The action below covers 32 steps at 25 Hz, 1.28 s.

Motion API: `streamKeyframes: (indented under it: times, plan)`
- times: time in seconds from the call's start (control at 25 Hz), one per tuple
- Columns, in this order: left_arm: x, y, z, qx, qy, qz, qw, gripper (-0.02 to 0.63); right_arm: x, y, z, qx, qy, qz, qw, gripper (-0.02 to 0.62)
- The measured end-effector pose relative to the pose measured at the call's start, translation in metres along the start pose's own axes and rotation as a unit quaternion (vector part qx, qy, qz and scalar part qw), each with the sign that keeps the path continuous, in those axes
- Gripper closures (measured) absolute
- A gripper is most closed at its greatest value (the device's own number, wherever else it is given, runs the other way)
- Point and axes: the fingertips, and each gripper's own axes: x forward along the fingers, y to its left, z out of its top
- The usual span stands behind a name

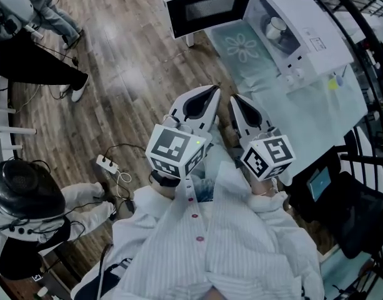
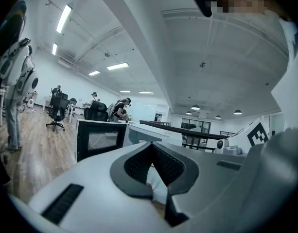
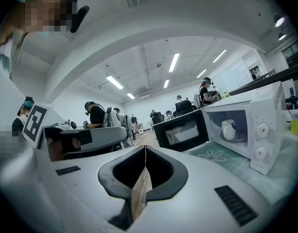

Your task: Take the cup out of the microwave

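At the left of the desk, the microwave's door stands swung wide open over the wooden floor. Nearer the person, the left gripper points toward the desk with its jaws pressed together at the tips and nothing between them, as the left gripper view shows. Just beside it, the right gripper has its jaws pressed together too, pinching nothing. Both are well apart from the microwave. A pale mat with a flower pattern lies on the desk before the open cavity. Inside the microwave stands the white cup, upright and alone on the turntable, its handle to the right in the right gripper view. Right of the microwave a small yellow container stands on the desk; I cannot tell its contents.
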Motion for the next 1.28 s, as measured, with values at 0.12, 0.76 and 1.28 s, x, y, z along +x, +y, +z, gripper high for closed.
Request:
streamKeyframes:
  times: [0.12, 0.76, 1.28]
  plan:
    - [0.021, 0.014, 0.003, 0.001, 0.001, -0.003, 1.0, 0.597, 0.018, -0.013, 0.006, -0.006, 0.002, -0.001, 1.0, 0.561]
    - [0.174, 0.087, 0.037, 0.001, 0.016, -0.054, 0.9984, 0.597, 0.125, -0.124, 0.059, 0.007, 0.011, -0.049, 0.999, 0.56]
    - [0.26, 0.107, 0.057, 0.01, 0.016, -0.101, 0.9947, 0.597, 0.167, -0.19, 0.095, 0.017, -0.013, -0.087, 0.996, 0.561]
